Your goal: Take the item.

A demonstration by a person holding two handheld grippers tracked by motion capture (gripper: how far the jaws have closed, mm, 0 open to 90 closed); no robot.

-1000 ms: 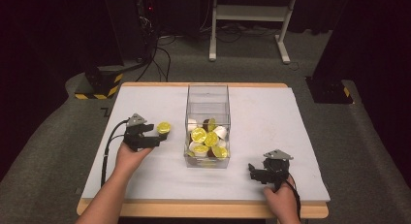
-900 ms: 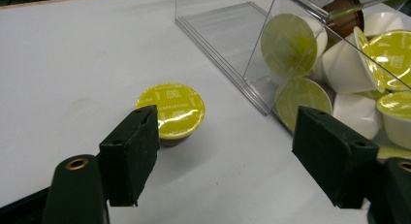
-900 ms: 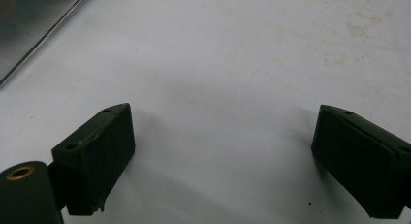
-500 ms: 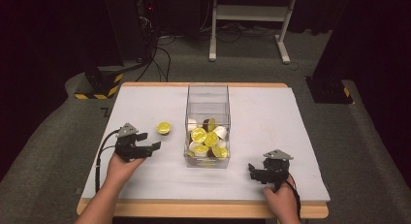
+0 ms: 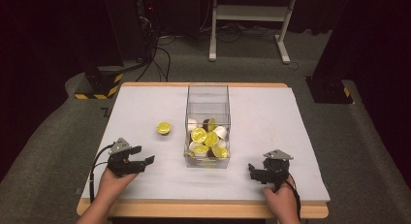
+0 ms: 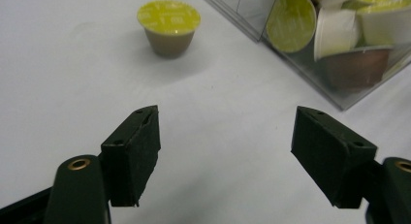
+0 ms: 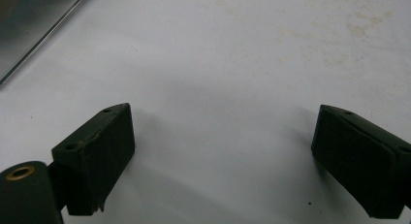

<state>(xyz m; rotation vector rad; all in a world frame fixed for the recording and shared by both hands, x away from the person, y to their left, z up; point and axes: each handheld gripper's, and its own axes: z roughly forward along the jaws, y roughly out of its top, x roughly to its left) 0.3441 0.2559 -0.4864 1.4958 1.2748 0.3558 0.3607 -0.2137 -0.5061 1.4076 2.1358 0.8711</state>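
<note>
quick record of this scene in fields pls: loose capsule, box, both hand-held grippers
loose capsule: yellow-lidded capsule, upright on the white table, left of the box, apart from it
box: clear box holding more capsules
left hand-held gripper: open, nothing between the jaws, jaws have just been closing a little, short of the loose capsule
right hand-held gripper: open, empty, low over the table right of the box

Box (image 5: 207,100) sits mid-table (image 5: 271,112), pods (image 5: 206,139) piled in its near end. A lone pod (image 5: 164,128) stands at nine o'clock of it. Left gripper (image 5: 143,162) waits at seven o'clock, right gripper (image 5: 253,170) at five.
</note>
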